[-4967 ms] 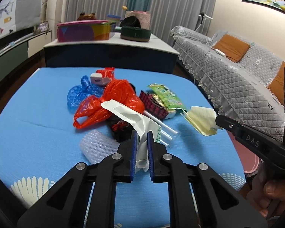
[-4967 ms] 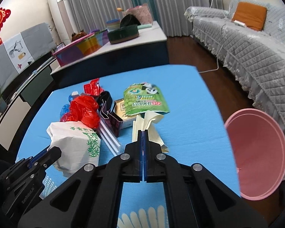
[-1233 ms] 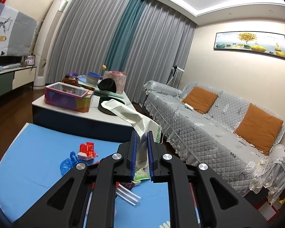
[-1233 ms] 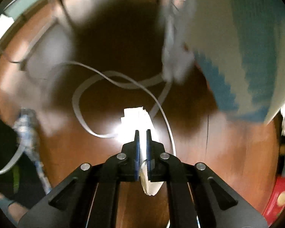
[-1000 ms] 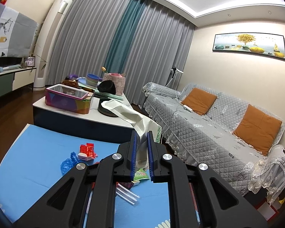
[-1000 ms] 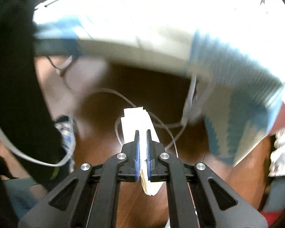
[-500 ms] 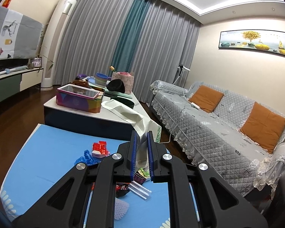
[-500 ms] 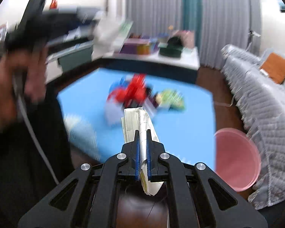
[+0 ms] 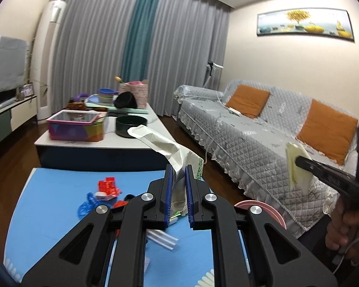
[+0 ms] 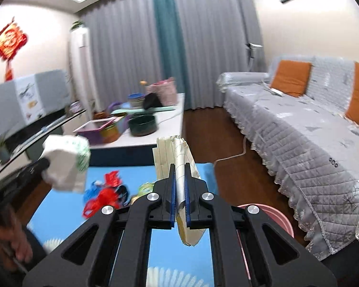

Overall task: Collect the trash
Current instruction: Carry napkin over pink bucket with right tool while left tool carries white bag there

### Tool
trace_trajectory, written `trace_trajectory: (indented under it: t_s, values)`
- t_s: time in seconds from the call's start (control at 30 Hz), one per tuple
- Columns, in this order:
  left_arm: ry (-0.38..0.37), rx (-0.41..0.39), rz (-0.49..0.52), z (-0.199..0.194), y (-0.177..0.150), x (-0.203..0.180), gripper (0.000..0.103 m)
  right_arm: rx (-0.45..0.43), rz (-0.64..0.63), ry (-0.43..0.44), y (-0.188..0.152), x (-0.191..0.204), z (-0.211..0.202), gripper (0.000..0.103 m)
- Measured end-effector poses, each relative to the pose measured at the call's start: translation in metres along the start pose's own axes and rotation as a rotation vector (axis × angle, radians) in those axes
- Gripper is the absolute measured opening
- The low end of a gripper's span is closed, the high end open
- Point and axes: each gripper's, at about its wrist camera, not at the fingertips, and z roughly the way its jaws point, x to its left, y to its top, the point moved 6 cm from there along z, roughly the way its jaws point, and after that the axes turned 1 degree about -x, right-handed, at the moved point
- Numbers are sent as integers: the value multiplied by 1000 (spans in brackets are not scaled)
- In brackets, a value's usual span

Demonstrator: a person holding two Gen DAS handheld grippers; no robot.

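Holding both pieces of trash above the blue table [image 9: 47,215], the two grippers are loaded and face the pink bin [image 10: 278,217], which stands on the floor just beyond the table's right-hand edge, between the table and the grey sofa [image 10: 311,148]. The left gripper [image 9: 178,196] is clenched on the white tissue pack [image 9: 172,153]; the pack's long axis rises up and away to the left from the jaws, and a short end hangs below the pads. The right gripper [image 10: 180,201] is clenched on the folded yellow paper [image 10: 173,155], whose long axis runs along the fingers, projecting above the tips and drooping beneath them. In each wrist view the bin rim appears low and to the right of the jaws, partly hidden by the gripper body, so the receptacle lies below and to the right of both loads. The right gripper, seen at the far right of the left wrist view, is judged to be on the bin side and therefore the nearer of the two; the left must cross further rightward. Remaining litter, including the red plastic bag [image 10: 103,199] and the blue plastic piece [image 9: 86,206], lies on the table below and left of the jaws.
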Motion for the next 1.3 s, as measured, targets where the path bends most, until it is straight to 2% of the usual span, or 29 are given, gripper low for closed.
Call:
trace_trajectory:
  t_s: [0.13, 0.33, 0.5, 0.63, 0.77, 0.93, 1.23, 1.3]
  values:
    - [-44, 16, 41, 26, 3, -28, 11, 8, 105, -101, 7, -45, 21, 6]
    - [-153, 32, 102, 69, 0, -92, 11, -46, 141, -220, 1, -100, 20, 6]
    - [-233, 79, 126, 105, -29, -144, 11, -3, 215, -278, -31, -155, 18, 6]
    - [-271, 127, 144, 127, -63, -168, 11, 36, 210, -301, -51, -178, 21, 7]
    - [-302, 185, 181, 142, -95, -183, 11, 100, 207, -319, -71, -193, 33, 7]
    - [-319, 233, 199, 157, -114, -190, 11, 140, 217, -314, -83, -199, 42, 7]
    - [-325, 260, 198, 169, -122, -193, 11, 172, 218, -305, -89, -193, 56, 7]
    - [-333, 256, 195, 170, -122, -194, 11, 180, 219, -300, -90, -191, 59, 12]
